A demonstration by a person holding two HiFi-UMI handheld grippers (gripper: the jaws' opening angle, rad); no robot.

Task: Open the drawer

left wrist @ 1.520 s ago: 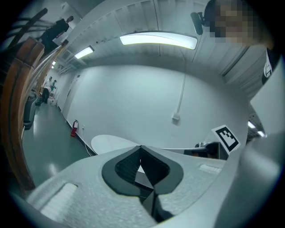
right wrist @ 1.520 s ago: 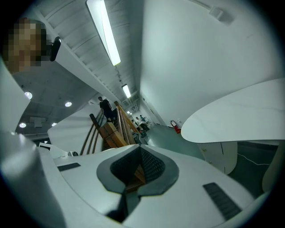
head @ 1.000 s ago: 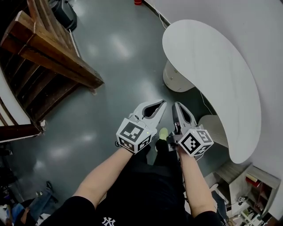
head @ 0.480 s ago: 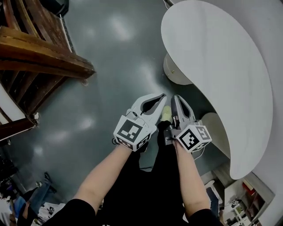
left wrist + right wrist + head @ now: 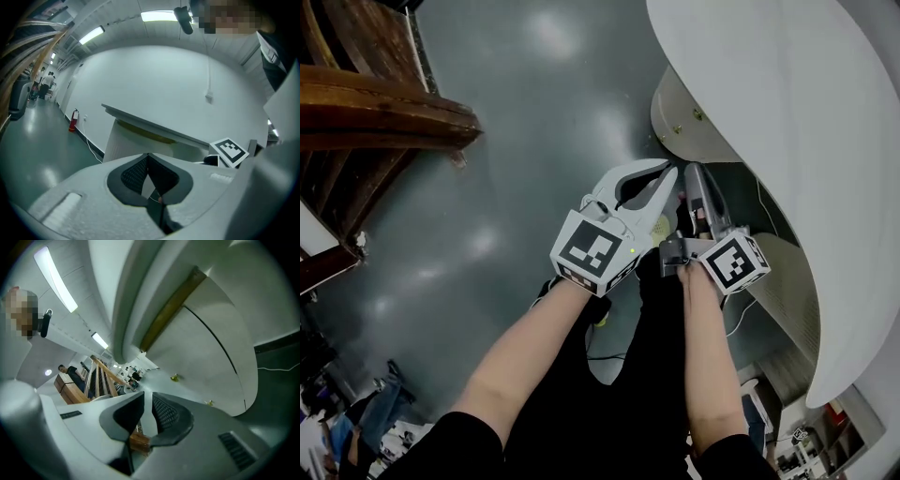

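grey floor (image 5: 516, 122); drawer (image 5: 694, 139) (curved) faces left

i see dim head view, glare patches on floor (image 5: 548, 33); ceiling strips (image 5: 159, 15) bright in gripper views, fisheye warp, dark corners.

Office hall with curved white desk (image 5: 769, 112), wooden staircase (image 5: 375, 98).

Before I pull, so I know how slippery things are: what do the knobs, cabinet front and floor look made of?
The knobs look like shiny brass-toned metal. The cabinet front is smooth matte white, probably painted or laminated board. The floor is glossy grey, perhaps coated concrete or vinyl; it reflects lights.
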